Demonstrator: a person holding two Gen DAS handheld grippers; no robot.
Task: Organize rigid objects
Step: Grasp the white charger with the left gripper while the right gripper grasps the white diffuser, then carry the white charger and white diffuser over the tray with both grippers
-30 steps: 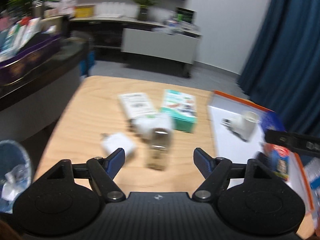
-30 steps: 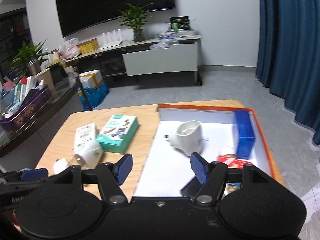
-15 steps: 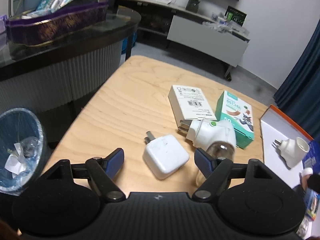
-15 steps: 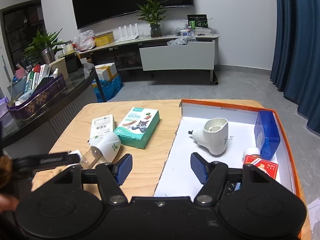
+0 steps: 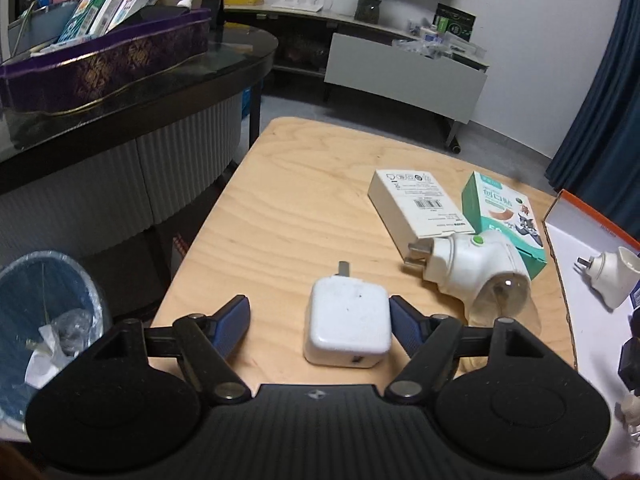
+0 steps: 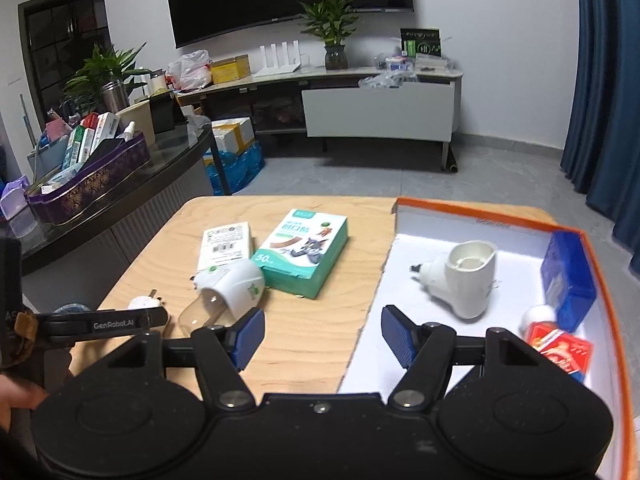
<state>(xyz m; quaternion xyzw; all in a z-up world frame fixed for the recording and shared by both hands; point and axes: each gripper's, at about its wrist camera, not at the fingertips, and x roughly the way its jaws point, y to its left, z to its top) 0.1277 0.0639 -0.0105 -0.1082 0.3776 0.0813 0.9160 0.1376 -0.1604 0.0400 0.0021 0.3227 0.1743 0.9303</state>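
Note:
A white square charger (image 5: 347,326) lies on the wooden table (image 5: 304,200), prongs pointing away. My left gripper (image 5: 318,328) straddles it with jaws closing; the right pad sits at its side, the left pad (image 5: 230,326) stands apart. Beyond lie a white plug-in vaporiser with a clear bottle (image 5: 472,268), a white carton (image 5: 416,208) and a green carton (image 5: 504,216). My right gripper (image 6: 324,338) hangs open and empty over the seam between table and orange-rimmed box (image 6: 480,210). That box holds a white plug-in holder (image 6: 464,280), a blue case (image 6: 566,276) and a red pack (image 6: 560,350).
A blue waste bin (image 5: 44,320) stands on the floor left of the table. A dark curved counter (image 5: 160,92) with a purple tray of cartons (image 5: 104,52) is at the left. A low cabinet (image 6: 380,108) and blue curtains (image 6: 608,100) lie beyond.
My left gripper came forward and down, so the charger now lies between its fingers instead of ahead of them. The right view swung left, with the gripper still open.

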